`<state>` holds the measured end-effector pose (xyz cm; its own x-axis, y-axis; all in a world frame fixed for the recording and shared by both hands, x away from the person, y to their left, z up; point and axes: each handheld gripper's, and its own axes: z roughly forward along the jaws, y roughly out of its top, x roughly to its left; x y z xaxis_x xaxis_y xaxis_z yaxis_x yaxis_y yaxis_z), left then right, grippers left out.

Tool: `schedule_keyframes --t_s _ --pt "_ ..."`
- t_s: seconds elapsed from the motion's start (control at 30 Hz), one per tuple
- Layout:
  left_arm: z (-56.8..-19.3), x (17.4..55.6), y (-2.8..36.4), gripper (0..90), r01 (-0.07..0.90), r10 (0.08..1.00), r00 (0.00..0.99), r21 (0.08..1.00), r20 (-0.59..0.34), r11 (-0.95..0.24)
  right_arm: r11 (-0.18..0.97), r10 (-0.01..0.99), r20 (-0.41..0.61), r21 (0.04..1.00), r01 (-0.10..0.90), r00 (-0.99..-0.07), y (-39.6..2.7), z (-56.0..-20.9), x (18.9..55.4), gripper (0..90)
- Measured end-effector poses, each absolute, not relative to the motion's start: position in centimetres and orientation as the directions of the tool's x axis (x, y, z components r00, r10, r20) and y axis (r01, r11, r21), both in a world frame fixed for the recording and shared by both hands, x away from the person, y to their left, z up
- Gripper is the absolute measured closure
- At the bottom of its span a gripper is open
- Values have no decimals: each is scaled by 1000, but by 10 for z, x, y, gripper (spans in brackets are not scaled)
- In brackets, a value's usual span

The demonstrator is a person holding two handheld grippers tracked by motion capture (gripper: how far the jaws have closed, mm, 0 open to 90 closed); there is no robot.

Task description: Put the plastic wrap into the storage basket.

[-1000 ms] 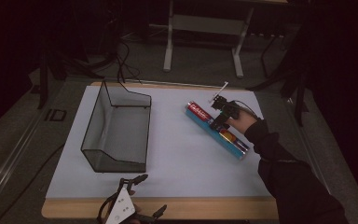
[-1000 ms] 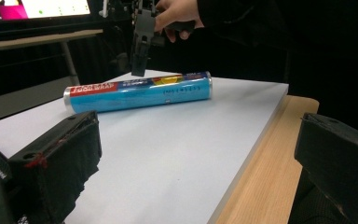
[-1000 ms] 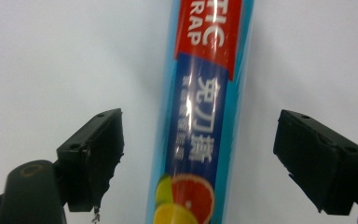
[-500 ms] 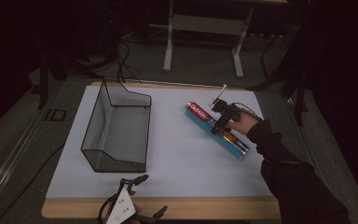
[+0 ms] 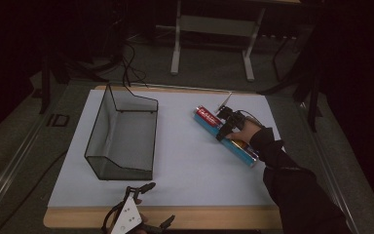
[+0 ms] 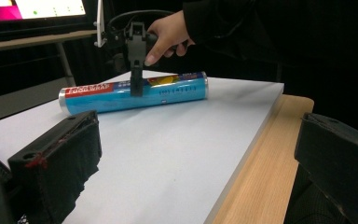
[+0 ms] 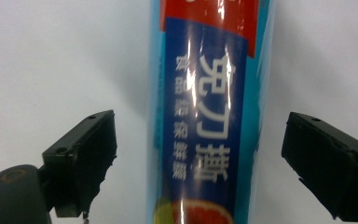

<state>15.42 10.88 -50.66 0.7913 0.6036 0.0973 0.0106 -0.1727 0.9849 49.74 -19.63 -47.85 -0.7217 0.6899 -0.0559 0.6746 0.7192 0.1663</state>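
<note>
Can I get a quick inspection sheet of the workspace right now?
Surface: white board on a wooden table, no spills seen.
Job's things: blue tube lying flat at the right, red end toward the far side.
Clutter: black wire basket at the left, nothing seen inside.
Grippers: right gripper straddles the tube mid-length, jaws just opened wide, pads off the tube; left gripper open at the near edge, nothing between its jaws.
Cables: one trails from the right gripper; cords on the floor beyond the table.
Surroundings: dark room, white table frame behind.
</note>
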Motion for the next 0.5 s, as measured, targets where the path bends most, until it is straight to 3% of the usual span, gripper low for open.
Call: schedule_keyframes --t_s 0.13,0.17,0.3,0.5 --pt "-507 154 108 11 12 602 793 985 96 -173 711 698 -52 172 682 -715 -197 -484 500 152" --pt "-507 154 108 11 12 602 793 984 98 -175 704 705 -45 166 690 -708 -198 -488 502 208" --pt "-507 155 109 11 12 601 793 984 98 -176 705 706 -40 141 695 -707 -201 -493 503 274" --pt "-508 155 108 11 15 601 793 984 98 -180 718 695 -49 99 689 -718 -198 -499 502 310"
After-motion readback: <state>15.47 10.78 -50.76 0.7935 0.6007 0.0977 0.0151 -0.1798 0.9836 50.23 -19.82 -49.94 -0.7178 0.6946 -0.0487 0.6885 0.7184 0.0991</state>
